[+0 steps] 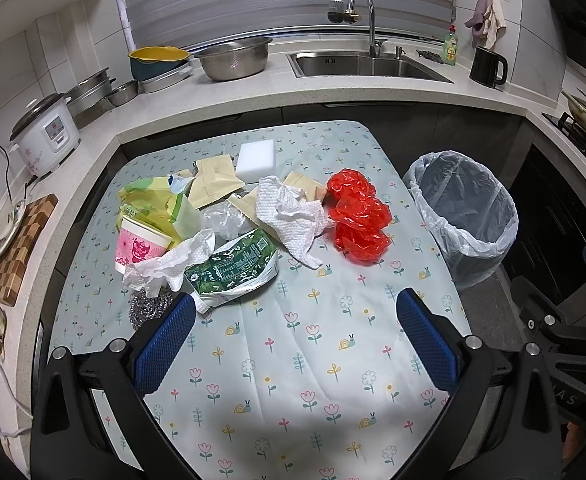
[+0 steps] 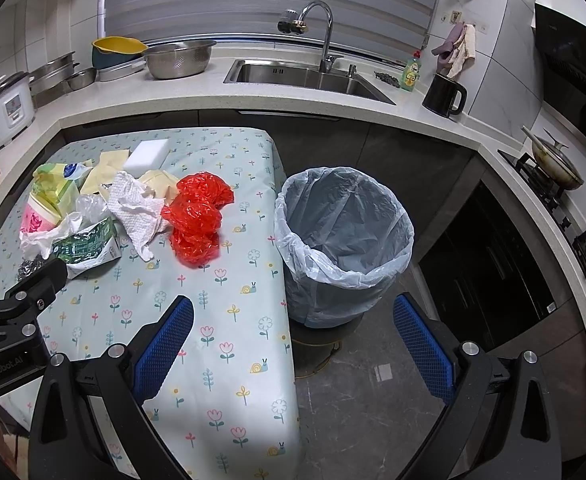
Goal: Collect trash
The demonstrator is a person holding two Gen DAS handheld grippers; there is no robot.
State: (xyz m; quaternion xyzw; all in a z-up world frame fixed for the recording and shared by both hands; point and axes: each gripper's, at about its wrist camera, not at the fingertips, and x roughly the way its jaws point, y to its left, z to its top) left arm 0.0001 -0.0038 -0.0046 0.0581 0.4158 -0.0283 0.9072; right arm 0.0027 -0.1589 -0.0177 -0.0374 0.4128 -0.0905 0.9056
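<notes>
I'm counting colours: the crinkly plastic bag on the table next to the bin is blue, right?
Not quite. The crinkly plastic bag on the table next to the bin is red, not blue. The right wrist view shows it plainly.

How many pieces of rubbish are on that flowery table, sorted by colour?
Red: 1, the crumpled red plastic bag
White: 2, paper towels
Green: 2, the green carton, the yellow-green wrapper
Pink: 1, the paper cup
Beige: 3, paper packets
Clear: 1, plastic film
Silver: 1, steel scourer
Total: 11, some overlapping.
</notes>
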